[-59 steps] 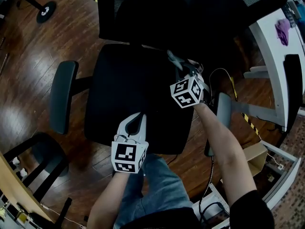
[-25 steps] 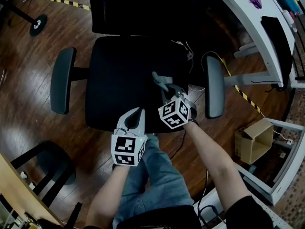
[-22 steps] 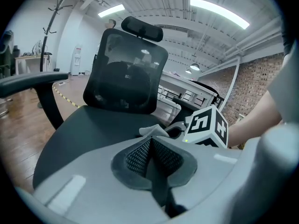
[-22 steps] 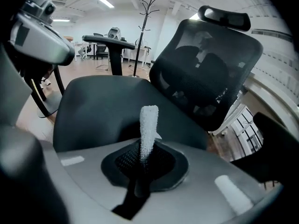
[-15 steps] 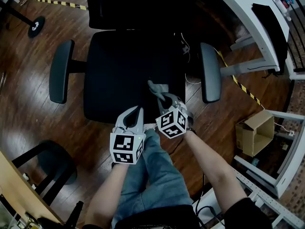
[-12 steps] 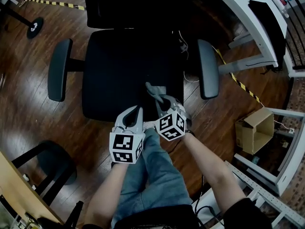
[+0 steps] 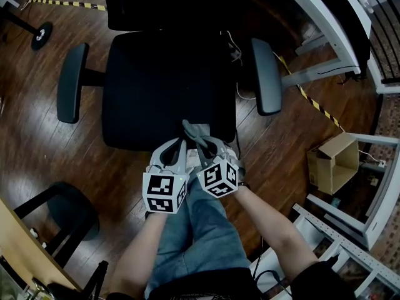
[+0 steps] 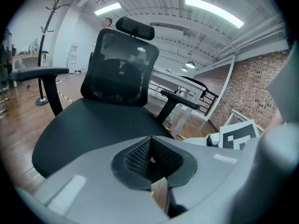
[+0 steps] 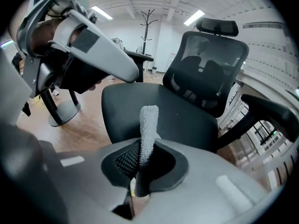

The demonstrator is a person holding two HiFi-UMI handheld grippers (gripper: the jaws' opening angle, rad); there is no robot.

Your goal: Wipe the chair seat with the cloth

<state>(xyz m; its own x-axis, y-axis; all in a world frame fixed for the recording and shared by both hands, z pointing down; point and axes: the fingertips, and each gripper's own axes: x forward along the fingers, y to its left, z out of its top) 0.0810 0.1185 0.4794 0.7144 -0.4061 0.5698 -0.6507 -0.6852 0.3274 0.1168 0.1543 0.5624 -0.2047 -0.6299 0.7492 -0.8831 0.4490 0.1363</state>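
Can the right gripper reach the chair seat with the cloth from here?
Probably yes: the right gripper, shut on the cloth, hangs at the front edge of the chair seat, bare seat ahead, the left gripper beside it.

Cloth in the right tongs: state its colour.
The cloth is light grey, nubbly-textured; clearest in the right gripper view.

Chair backrest cut off above
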